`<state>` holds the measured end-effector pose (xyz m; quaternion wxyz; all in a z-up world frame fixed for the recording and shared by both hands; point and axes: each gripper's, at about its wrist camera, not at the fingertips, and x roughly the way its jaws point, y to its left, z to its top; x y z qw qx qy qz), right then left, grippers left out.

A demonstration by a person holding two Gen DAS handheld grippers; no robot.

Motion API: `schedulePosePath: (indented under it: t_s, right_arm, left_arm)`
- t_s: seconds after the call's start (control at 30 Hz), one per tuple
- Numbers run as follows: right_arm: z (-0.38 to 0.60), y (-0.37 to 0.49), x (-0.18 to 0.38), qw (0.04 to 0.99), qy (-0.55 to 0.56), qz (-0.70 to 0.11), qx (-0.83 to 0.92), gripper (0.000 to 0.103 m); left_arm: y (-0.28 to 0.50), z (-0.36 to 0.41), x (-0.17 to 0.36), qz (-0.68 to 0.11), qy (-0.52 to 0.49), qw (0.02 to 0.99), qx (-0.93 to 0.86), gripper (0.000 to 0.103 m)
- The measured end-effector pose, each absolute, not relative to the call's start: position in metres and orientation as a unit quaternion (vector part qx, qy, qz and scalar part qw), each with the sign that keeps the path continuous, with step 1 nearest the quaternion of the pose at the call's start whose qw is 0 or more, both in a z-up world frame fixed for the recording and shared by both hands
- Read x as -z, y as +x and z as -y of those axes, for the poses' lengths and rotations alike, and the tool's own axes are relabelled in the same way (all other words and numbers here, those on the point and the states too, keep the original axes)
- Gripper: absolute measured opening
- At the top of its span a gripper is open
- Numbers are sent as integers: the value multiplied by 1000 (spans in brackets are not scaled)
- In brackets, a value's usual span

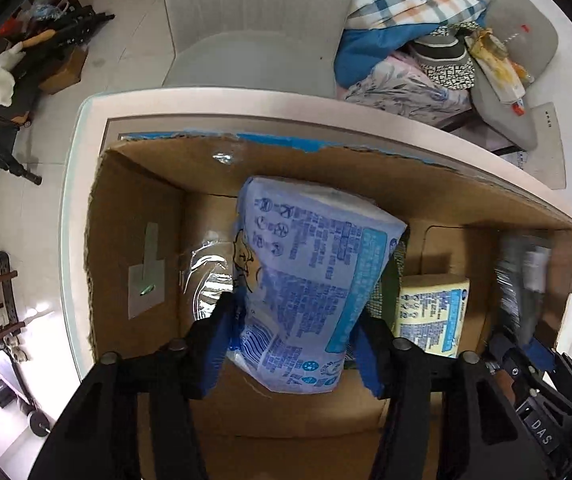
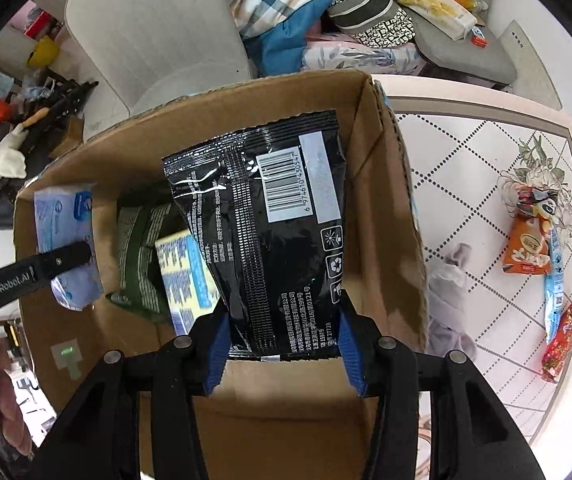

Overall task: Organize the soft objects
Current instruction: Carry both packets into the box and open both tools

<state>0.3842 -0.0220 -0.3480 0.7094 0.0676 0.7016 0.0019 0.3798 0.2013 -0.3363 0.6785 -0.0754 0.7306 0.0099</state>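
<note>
My left gripper (image 1: 291,336) is shut on a light blue tissue pack (image 1: 305,276) and holds it inside the open cardboard box (image 1: 134,208). My right gripper (image 2: 284,344) is shut on a black foil pouch (image 2: 270,224) over the same box (image 2: 389,184). A yellow-and-blue tissue pack (image 1: 433,312) and a dark green pouch (image 2: 138,248) lie on the box floor. In the right wrist view the left gripper's finger (image 2: 58,262) and the blue pack (image 2: 66,232) show at the box's left side. The right gripper (image 1: 525,344) shows blurred at the box's right wall.
On the patterned tablecloth (image 2: 477,184) right of the box lie an orange snack pack (image 2: 529,248), a red wrapped snack (image 2: 561,340), a blue sachet (image 2: 553,292) and a grey soft cloth (image 2: 449,284). A grey chair (image 2: 150,40) and piled clothes (image 2: 286,8) stand behind.
</note>
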Motion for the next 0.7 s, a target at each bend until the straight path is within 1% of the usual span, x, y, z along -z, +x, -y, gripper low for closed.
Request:
schedulePosePath:
  t_s: [0.03, 0.1, 0.13, 0.17, 0.2, 0.23, 0.27, 0.3, 0.33, 0.37, 0.4, 0.43, 0.53, 0.57, 0.6, 0.7]
  right_arm:
    - [21, 385, 351, 707, 65, -704, -3, 58]
    - [22, 386, 354, 703, 72, -707, -4, 65]
    - [22, 386, 355, 702, 70, -708, -1, 67]
    - [22, 386, 355, 703, 70, -708, -2, 68]
    - [23, 386, 354, 704, 72, -707, -4, 68]
    - [23, 386, 352, 705, 73, -705, -5, 68]
    - [23, 385, 350, 706, 73, -704, -6, 68]
    - [24, 385, 349, 707, 75, -703, -6, 68]
    - [24, 384, 347, 707, 74, -703, -7, 68]
    - [23, 383, 345, 707, 74, -703, -8, 71]
    - [23, 382, 344, 708, 73, -702, -9, 76]
    - [23, 380, 342, 710, 70, -701, -12, 79]
    - [18, 371, 334, 714, 50, -698, -15, 93]
    - [16, 368, 332, 715, 46, -698, -16, 99]
    - [16, 364, 330, 715, 42, -697, -17, 102]
    - [16, 353, 324, 718, 31, -695, -20, 102]
  left_arm:
    - [380, -202, 337, -732, -76, 677, -13, 53]
    - [380, -203, 336, -729, -77, 680, -18, 62]
    - [380, -203, 335, -726, -79, 683, -16, 65]
    - [379, -203, 334, -725, -78, 684, -16, 70]
    - [378, -203, 332, -724, -77, 686, -16, 78]
    - [378, -204, 330, -722, -77, 687, -16, 83]
    - [377, -204, 329, -720, -77, 689, -15, 90]
    - [376, -204, 327, -719, -76, 691, -14, 93]
    - [374, -204, 325, -717, -75, 693, -14, 93]
    - [372, -204, 322, -714, -72, 697, -16, 93]
    - [369, -203, 320, -711, -68, 700, -17, 93]
    - [367, -203, 316, -707, -62, 704, -20, 93]
    - [356, -201, 306, -697, -54, 715, -20, 96]
    - [351, -201, 302, -692, -52, 719, -20, 101]
    - [347, -200, 299, -688, -52, 724, -20, 103]
    - [328, -198, 285, -673, -51, 738, -20, 103]
